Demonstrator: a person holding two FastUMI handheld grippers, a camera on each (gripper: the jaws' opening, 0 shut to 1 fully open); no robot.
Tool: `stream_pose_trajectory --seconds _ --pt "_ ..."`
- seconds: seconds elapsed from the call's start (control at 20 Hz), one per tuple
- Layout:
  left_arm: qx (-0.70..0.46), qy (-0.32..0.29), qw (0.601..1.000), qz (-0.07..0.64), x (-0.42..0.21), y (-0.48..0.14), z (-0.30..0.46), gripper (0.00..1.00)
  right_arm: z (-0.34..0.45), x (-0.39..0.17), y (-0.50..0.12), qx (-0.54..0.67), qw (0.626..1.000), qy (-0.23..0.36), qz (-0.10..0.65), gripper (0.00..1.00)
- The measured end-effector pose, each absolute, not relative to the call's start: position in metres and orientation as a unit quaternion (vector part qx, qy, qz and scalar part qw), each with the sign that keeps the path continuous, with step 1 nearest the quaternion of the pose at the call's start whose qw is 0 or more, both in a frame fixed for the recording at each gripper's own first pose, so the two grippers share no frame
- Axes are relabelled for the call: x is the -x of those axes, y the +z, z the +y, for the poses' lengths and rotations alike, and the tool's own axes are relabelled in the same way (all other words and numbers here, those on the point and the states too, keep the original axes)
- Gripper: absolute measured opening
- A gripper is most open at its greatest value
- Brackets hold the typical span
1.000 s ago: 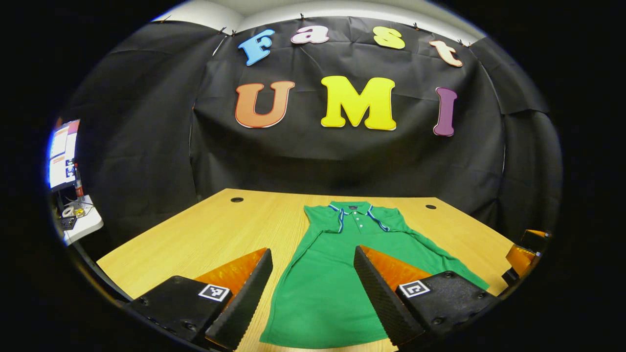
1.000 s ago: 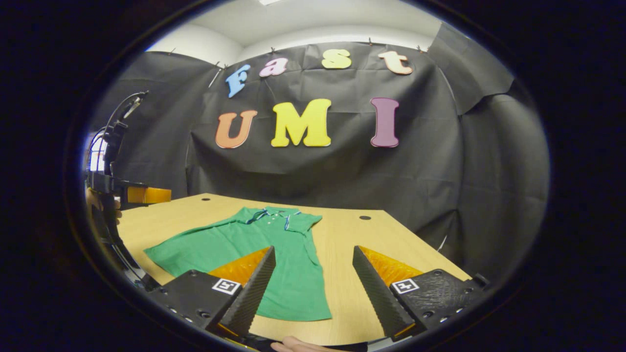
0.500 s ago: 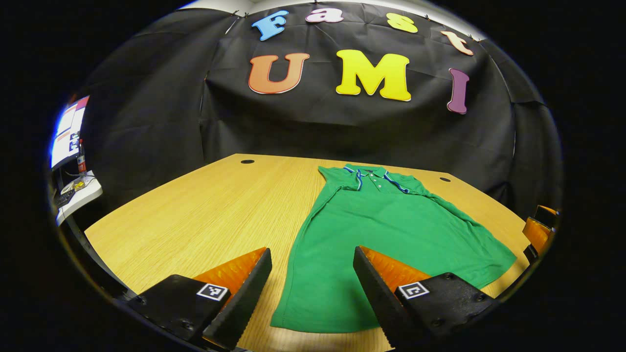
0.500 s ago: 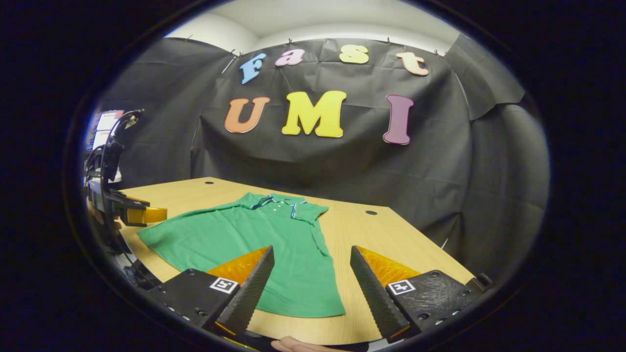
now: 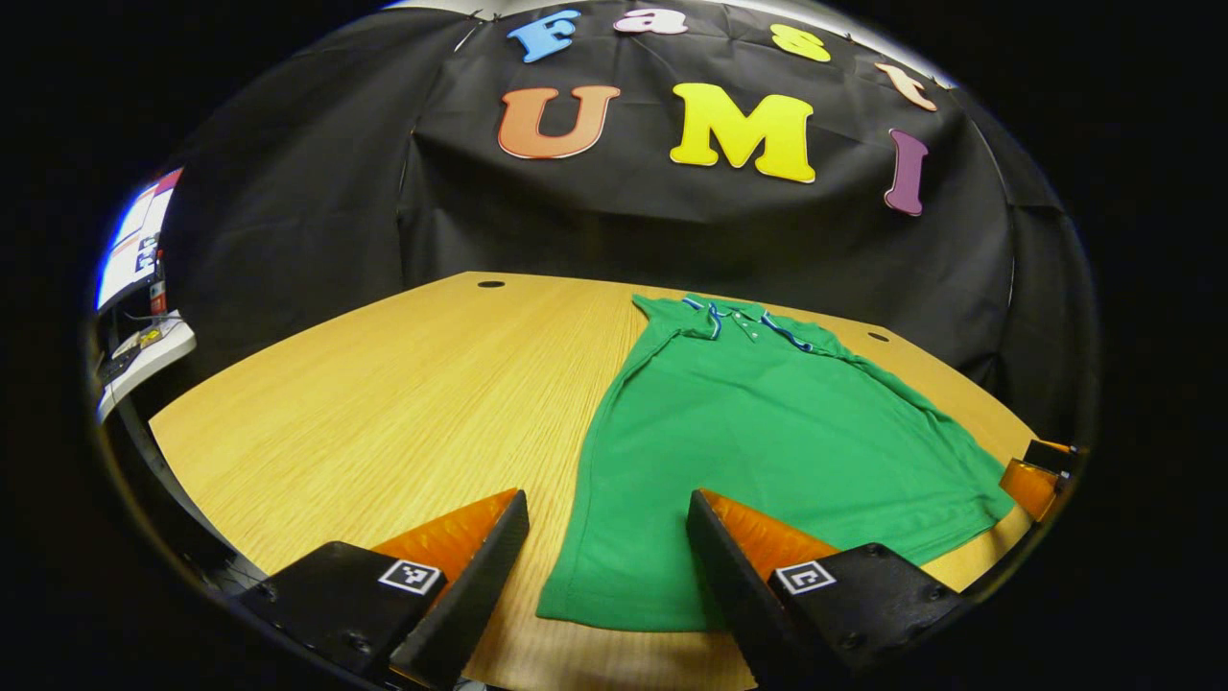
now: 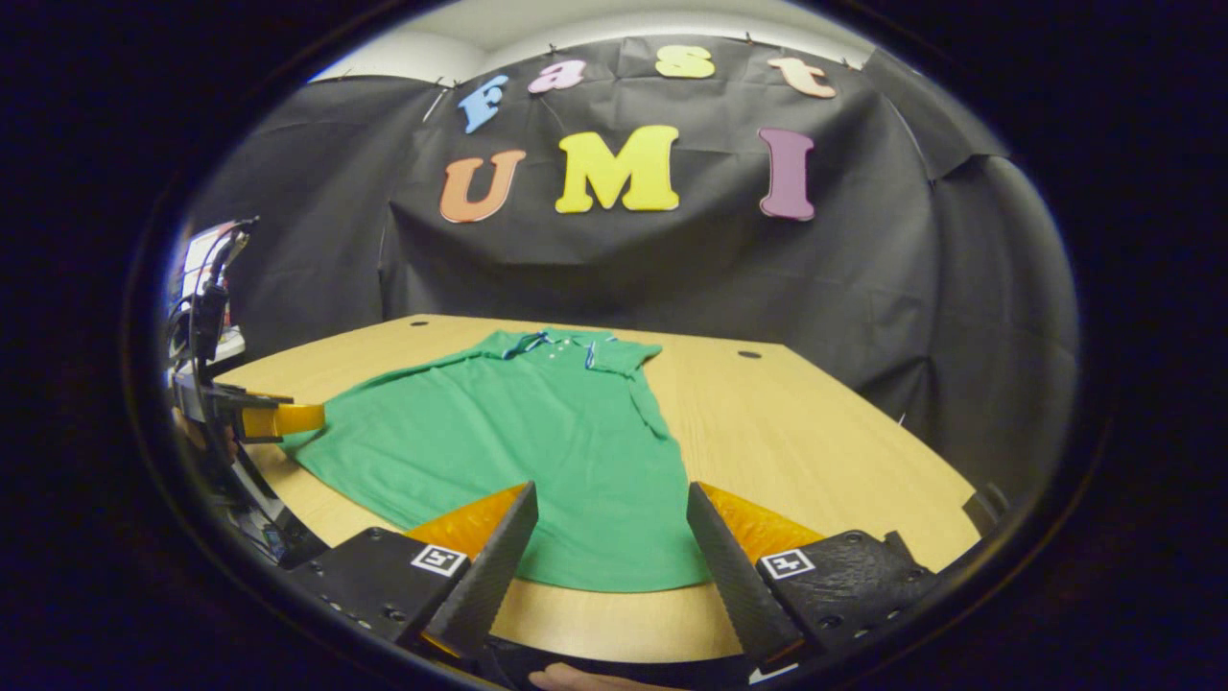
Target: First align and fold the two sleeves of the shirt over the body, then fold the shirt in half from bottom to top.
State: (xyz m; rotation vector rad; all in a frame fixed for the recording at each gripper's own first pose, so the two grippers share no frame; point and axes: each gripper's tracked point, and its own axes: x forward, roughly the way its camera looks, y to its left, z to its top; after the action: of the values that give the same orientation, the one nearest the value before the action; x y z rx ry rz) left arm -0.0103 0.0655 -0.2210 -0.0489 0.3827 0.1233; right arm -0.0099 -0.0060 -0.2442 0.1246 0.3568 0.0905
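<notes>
The green shirt (image 5: 767, 432) lies flat on the wooden counter (image 5: 403, 403), collar toward the wall, sleeves folded in. The left gripper (image 5: 600, 576) hangs over the near hem at its left corner, jaws wide apart and holding nothing. The right gripper (image 6: 609, 566) hangs over the hem's other corner, likewise spread and empty.

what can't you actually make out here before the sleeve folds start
- Left gripper view: the shirt's bottom hem is partly covered by the left hand-held gripper's own finger.
- Right gripper view: the shirt's left sleeve lies too flat to pick out.
- Right gripper view: the right hand-held gripper covers part of the hem.
</notes>
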Motion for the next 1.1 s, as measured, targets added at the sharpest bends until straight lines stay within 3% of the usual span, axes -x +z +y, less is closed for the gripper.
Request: stream_pose_trajectory --seconds 0.25,0.55,0.7,0.75,0.85,0.9,0.95,1.05,1.1 --pt "0.000 0.060 0.980 0.191 0.010 -0.225 0.063 1.00 -0.020 0.005 -0.262 -0.046 0.980 0.020 0.194 0.95" --pt "-0.010 0.068 0.979 0.192 0.007 -0.223 0.073 1.00 -0.024 0.001 -0.267 -0.085 0.975 0.034 0.202 0.95" --pt "-0.011 0.066 0.979 0.193 0.004 -0.223 0.071 0.87 -0.017 0.000 -0.268 -0.094 0.974 0.055 0.199 0.95" --pt "-0.011 0.067 0.979 0.193 0.002 -0.223 0.070 0.82 -0.012 0.000 -0.271 -0.098 0.972 0.061 0.203 0.81" --pt "-0.006 0.072 0.980 0.187 -0.001 -0.223 0.066 0.51 -0.005 -0.003 -0.270 -0.102 0.971 0.066 0.204 0.54" --pt "-0.005 0.071 0.981 0.182 -0.005 -0.222 0.063 0.23 -0.002 -0.004 -0.267 -0.102 0.972 0.069 0.200 0.41" --pt "-0.012 0.071 0.981 0.180 -0.007 -0.223 0.060 0.20 0.003 -0.006 -0.269 -0.102 0.971 0.073 0.201 0.24" --pt "-0.024 0.065 0.982 0.178 -0.011 -0.223 0.059 0.14 0.003 -0.010 -0.265 -0.093 0.974 0.075 0.194 0.06" --pt "-0.025 0.061 0.982 0.179 -0.011 -0.222 0.060 0.09 0.002 -0.008 -0.265 -0.088 0.974 0.074 0.194 0.06"
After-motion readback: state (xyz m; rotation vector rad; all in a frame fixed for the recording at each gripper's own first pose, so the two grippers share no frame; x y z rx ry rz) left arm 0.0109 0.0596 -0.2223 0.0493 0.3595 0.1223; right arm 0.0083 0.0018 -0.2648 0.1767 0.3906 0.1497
